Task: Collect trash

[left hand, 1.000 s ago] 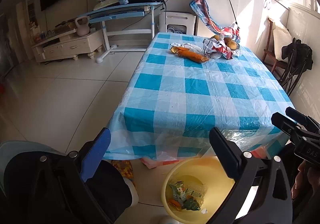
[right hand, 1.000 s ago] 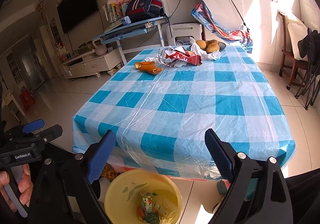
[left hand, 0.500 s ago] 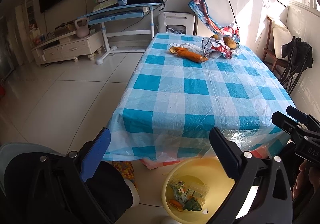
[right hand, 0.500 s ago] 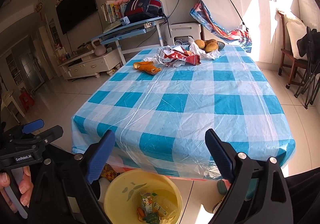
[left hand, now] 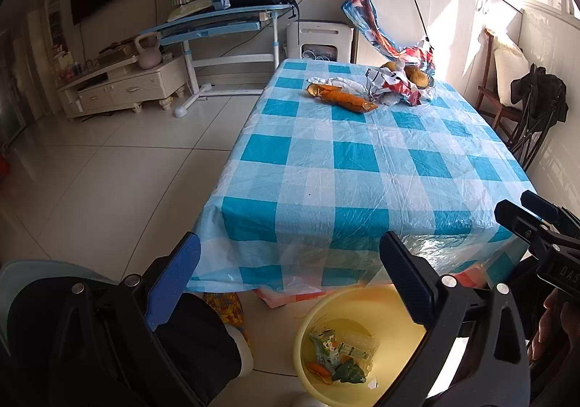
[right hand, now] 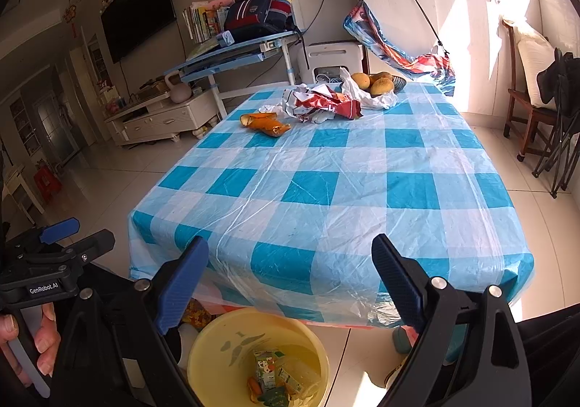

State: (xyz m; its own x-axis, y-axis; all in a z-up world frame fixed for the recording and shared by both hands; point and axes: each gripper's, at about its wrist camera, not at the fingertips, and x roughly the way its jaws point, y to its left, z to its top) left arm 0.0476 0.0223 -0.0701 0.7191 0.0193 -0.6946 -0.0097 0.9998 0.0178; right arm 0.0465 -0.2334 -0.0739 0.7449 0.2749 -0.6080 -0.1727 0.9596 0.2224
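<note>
A yellow bin [left hand: 366,301] [right hand: 221,338] stands on the floor at the near end of the table, with several cartons and wrappers [left hand: 335,352] [right hand: 275,376] inside. Far down the blue checked tablecloth [left hand: 348,160] [right hand: 326,189] lie an orange wrapper [left hand: 344,99] [right hand: 266,123] and a crumpled red-and-white bag [left hand: 393,89] [right hand: 320,104]. My left gripper [left hand: 290,272] hangs open above the floor and bin, holding nothing. My right gripper [right hand: 290,272] is open too, over the table's near edge and the bin.
A bowl of yellow fruit [right hand: 378,82] on a white plastic bag sits at the table's far end. A chair with dark clothing [left hand: 533,106] stands right of the table. A blue desk [left hand: 217,26] and a low white cabinet [left hand: 123,87] are across the tiled floor.
Both grippers stay open and nearly still; the views drift only slightly.
</note>
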